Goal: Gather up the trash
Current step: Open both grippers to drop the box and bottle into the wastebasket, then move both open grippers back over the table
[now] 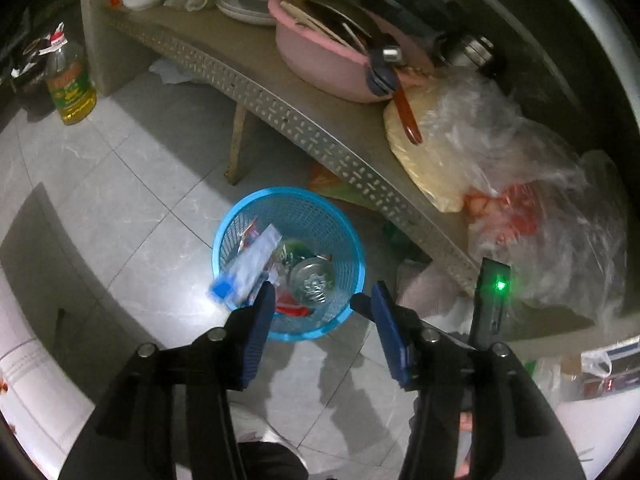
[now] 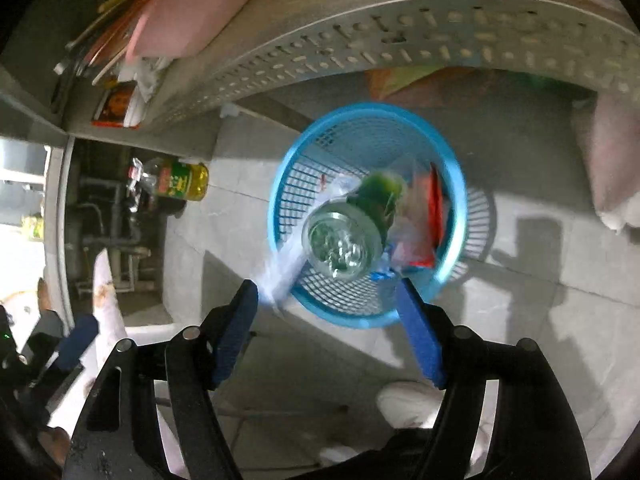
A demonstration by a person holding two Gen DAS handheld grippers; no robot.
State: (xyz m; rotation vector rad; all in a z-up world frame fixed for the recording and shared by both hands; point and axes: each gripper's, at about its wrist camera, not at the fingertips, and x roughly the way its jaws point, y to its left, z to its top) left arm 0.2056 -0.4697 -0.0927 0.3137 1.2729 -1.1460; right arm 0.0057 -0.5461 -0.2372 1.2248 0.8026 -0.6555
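Trash: bottle [image 2: 344, 242], white wrapper [image 1: 250, 266] and red packets [image 2: 430, 216] piled in blue basket [image 1: 348, 240] on floor tiles. Nearest, above basket: left gripper [image 1: 320, 296] and right gripper [image 2: 328, 284], both spread wide, empty. Behind basket: table [image 1: 280, 108]. Farther, left of basket: oil bottle [image 1: 72, 88].

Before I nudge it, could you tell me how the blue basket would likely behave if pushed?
The blue basket looks like thin mesh plastic, so probably light and apt to slide on the smooth tiles. The bottle and wrappers reach its rim, so it may tip.
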